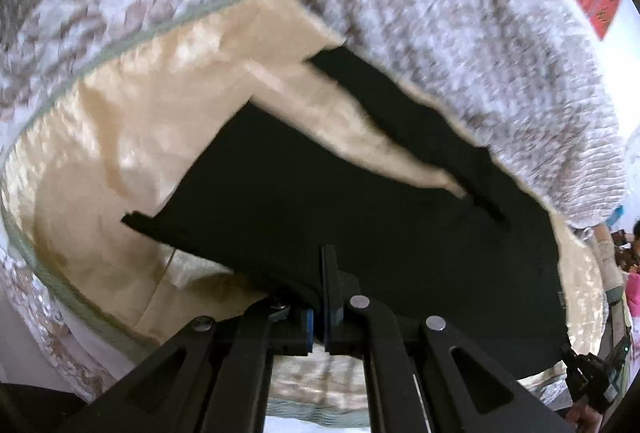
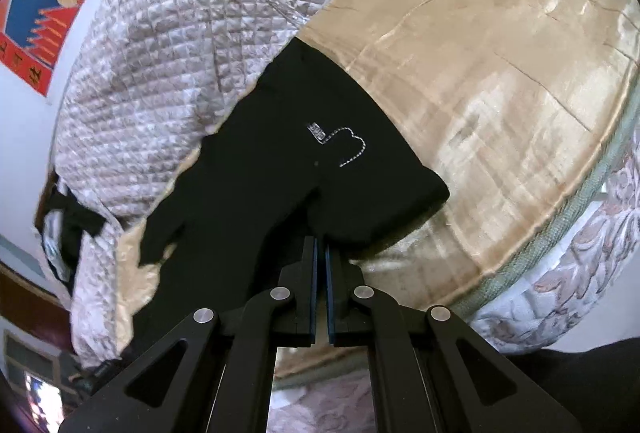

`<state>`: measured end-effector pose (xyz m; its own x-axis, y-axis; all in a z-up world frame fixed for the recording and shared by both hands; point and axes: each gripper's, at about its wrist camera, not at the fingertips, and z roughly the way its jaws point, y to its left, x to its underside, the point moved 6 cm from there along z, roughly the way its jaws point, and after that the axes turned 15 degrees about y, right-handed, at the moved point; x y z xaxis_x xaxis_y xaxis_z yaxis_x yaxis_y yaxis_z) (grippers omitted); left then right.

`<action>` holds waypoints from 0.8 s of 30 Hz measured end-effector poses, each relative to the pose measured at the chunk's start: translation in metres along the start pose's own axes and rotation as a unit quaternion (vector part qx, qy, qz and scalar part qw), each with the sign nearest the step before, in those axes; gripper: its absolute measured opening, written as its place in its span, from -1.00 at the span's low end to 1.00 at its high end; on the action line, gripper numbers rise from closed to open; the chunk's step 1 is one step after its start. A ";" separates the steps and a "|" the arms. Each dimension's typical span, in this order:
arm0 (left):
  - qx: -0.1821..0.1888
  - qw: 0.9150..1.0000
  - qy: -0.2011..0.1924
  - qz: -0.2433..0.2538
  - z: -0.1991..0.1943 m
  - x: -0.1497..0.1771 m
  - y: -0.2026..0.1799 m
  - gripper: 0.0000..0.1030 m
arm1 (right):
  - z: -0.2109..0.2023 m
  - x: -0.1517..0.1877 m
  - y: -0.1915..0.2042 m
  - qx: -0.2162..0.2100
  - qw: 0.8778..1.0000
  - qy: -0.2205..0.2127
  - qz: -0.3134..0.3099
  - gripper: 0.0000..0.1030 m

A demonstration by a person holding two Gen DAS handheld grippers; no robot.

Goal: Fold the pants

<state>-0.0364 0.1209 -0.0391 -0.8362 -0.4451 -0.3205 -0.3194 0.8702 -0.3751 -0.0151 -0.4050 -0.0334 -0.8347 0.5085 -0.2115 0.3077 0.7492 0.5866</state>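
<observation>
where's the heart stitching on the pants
In the right wrist view, the heart stitching sits mid-frame on the black pants, above the right gripper, beside the beige bedsheet.

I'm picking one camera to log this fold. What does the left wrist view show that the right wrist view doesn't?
Only the left wrist view shows the left gripper shut on the black pants, plus the other gripper far right. Only the right wrist view shows the right gripper shut on the pants and their stitched silver design. Both show the beige sheet and quilted blanket.
</observation>
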 end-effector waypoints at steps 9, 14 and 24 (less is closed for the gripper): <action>-0.014 1.000 0.006 -0.002 -0.003 0.005 0.002 -0.92 | -0.001 0.004 -0.005 0.025 1.000 0.003 0.002 -0.96; -0.040 0.999 0.004 -0.007 -0.014 0.013 0.006 -0.81 | 0.003 0.011 -0.012 0.037 0.999 0.027 0.019 -0.86; -0.094 0.993 -0.069 0.002 -0.051 -0.009 -0.003 -0.60 | -0.031 -0.005 0.037 0.135 0.982 -0.056 -0.117 -0.54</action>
<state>-0.0503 0.1329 0.0092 -0.7732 -0.4545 -0.4422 -0.4045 0.8906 -0.2080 -0.0137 -0.3927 0.0133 -0.8461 0.3406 -0.4100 0.2351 0.9288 0.2864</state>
